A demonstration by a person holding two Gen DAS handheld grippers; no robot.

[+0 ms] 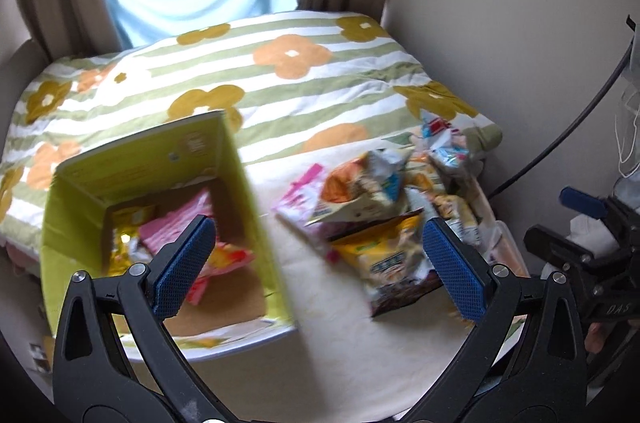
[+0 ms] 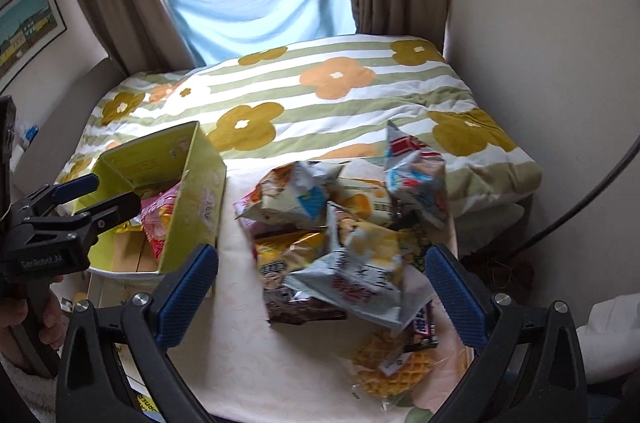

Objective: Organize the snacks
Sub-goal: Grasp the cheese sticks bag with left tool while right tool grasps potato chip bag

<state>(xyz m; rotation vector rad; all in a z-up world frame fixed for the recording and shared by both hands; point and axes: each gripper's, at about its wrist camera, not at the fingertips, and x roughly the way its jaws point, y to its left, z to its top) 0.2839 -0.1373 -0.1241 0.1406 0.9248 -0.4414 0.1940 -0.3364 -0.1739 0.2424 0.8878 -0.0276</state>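
Note:
A green cardboard box (image 1: 248, 207) stands open on the cream table, with pink and yellow snack packs (image 1: 176, 235) inside. A pile of snack bags (image 1: 380, 207) lies to its right. My left gripper (image 1: 320, 267) is open and empty, hovering between box and pile. In the right wrist view the box (image 2: 200, 199) is at left and the pile (image 2: 344, 223) sits straight ahead. My right gripper (image 2: 322, 299) is open and empty just above the pile's near side. A waffle pack (image 2: 388, 371) lies nearest. The left gripper (image 2: 86, 199) shows over the box.
A bed with a green-striped flowered quilt (image 1: 280, 83) lies behind the table, under a curtained window. A wall and a black cable (image 1: 560, 143) stand at the right. The right gripper (image 1: 592, 243) shows at the left view's right edge.

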